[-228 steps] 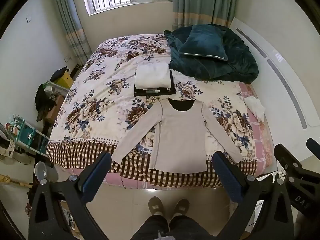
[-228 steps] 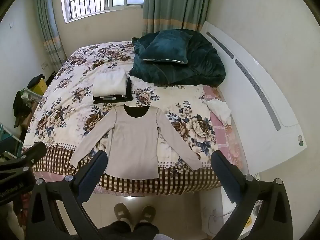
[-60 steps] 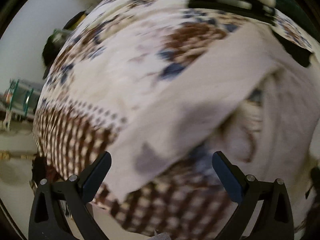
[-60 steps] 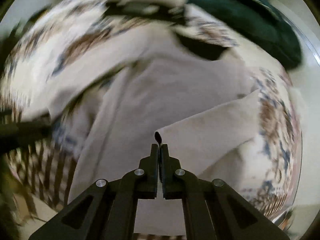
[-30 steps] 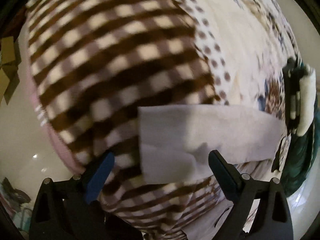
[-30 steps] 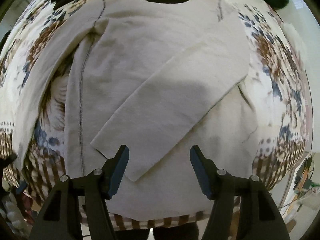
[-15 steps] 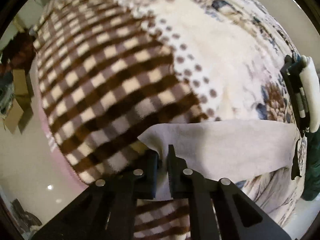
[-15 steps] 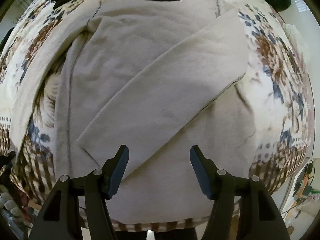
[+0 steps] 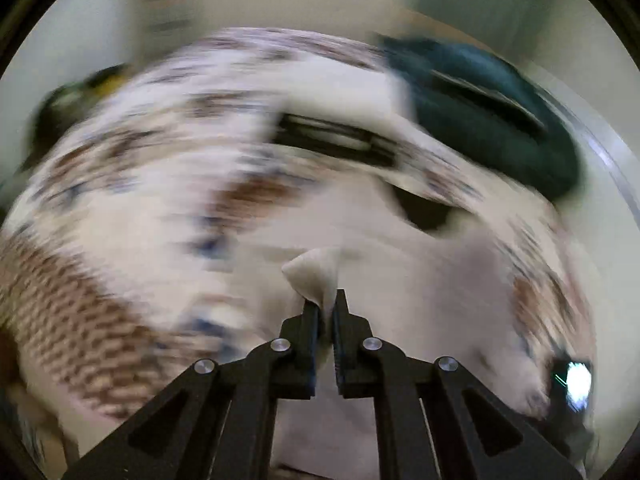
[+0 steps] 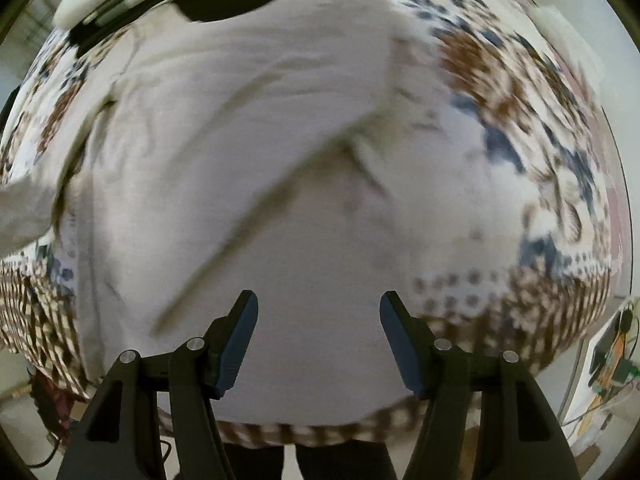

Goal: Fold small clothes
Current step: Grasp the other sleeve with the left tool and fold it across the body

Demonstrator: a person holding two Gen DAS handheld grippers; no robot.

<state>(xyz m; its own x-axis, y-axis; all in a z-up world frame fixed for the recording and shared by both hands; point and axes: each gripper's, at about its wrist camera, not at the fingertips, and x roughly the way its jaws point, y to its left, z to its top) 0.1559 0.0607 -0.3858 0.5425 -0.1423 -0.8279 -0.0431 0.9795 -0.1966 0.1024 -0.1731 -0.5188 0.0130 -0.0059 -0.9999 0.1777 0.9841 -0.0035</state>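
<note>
Two fingers of my left gripper point(image 9: 325, 310) are pressed nearly together on the cuff end of the beige top's sleeve point(image 9: 316, 270), and a small peak of cloth stands up just beyond the tips. That view is badly smeared by motion, so edges are soft. Past the pinched cuff, the beige top point(image 10: 280, 168) lies flat on the floral bedspread point(image 9: 132, 184), its dark neckline point(image 9: 424, 210) toward the far side. Farther off sit a stack of folded clothes point(image 9: 340, 120) and, to the far right, a dark teal blanket point(image 9: 492, 120) heaped against the wall.

My right gripper point(image 10: 319, 322) has its fingers spread wide with nothing between them, hovering above the lower middle of the top. From there I see the other sleeve point(image 10: 280, 128) folded diagonally across the chest, its edge running from the far right shoulder down toward the near left. The hem lies at the near edge of the bed, over the brown checked border point(image 10: 500, 312), which shows to the right and left of the garment. At the left edge of this view, the lifted sleeve crosses the frame. Bare bedspread lies open to the right of the top and between the neckline and the stack.
</note>
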